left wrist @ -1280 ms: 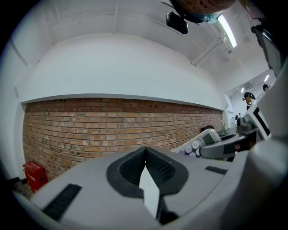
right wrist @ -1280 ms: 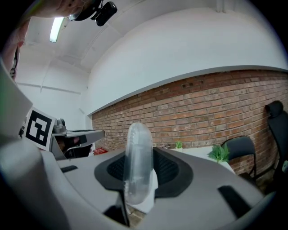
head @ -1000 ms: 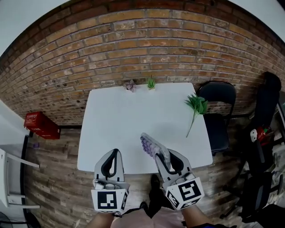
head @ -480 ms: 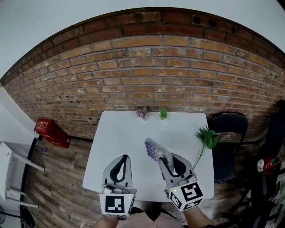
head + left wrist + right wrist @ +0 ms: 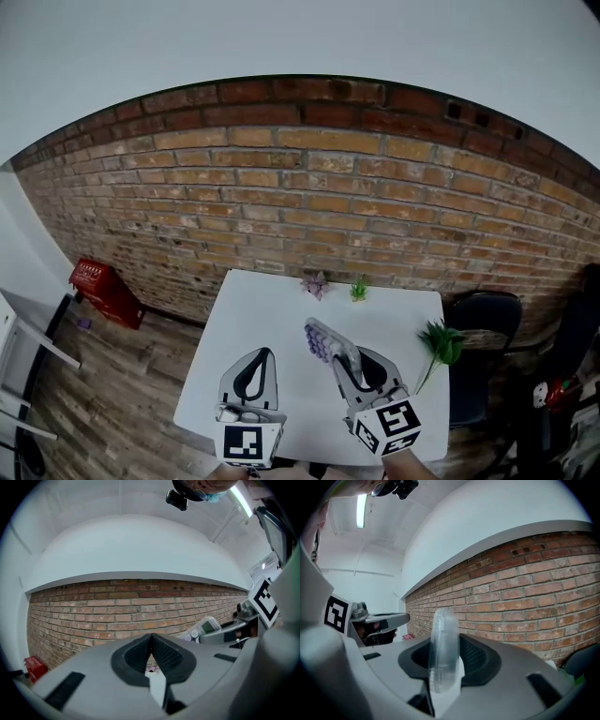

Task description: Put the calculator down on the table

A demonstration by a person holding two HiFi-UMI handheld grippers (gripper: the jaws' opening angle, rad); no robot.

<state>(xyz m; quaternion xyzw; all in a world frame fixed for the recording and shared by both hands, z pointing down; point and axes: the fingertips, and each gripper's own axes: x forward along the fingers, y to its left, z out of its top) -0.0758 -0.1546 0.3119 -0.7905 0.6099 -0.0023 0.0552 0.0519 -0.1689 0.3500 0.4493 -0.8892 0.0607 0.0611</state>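
A grey calculator (image 5: 321,339) with purple keys sticks out forward and to the left from my right gripper (image 5: 339,360), which is shut on its near end, above the white table (image 5: 272,309). In the right gripper view the calculator (image 5: 443,648) shows edge-on, pressed between the dark pads. My left gripper (image 5: 260,355) hangs beside it over the table's left half, shut, with nothing in it. In the left gripper view the pads meet at the tips (image 5: 151,638), and the calculator (image 5: 207,627) shows off to the right.
A brick wall (image 5: 309,206) runs behind the table. At the table's far edge sit a purple succulent (image 5: 315,284) and a small green plant (image 5: 358,291); a leafy sprig (image 5: 441,343) lies at its right. A dark chair (image 5: 480,314) stands right, a red crate (image 5: 103,287) left.
Both grippers have moved forward over the table toward the brick wall and risen a little. The calculator stays in the right gripper's hold. The head view has tilted up.
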